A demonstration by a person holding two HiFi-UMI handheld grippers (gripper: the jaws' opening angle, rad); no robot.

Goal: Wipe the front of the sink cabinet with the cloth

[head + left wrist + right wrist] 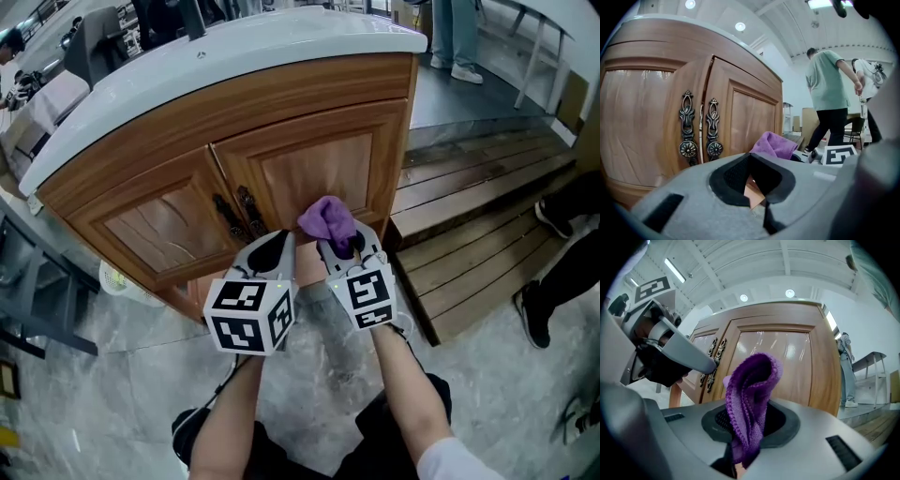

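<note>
The wooden sink cabinet (187, 141) with a white top stands straight ahead, its two doors meeting at a pair of ornate dark handles (239, 214). My right gripper (342, 246) is shut on a purple cloth (327, 221), which bunches up out of the jaws just short of the right door (314, 169). In the right gripper view the cloth (750, 394) stands in front of that door (792, 362). My left gripper (272, 248) sits beside it, shut and holding nothing, below the handles (701, 126). The cloth (773, 144) shows to its right.
Wooden decking (478, 225) runs along the cabinet's right side, with a bystander's dark shoes (534, 314) near it. Another person (829, 89) stands further back. A white mesh object (117, 279) and a dark frame (28, 300) lie at the cabinet's left. Grey marble floor lies underfoot.
</note>
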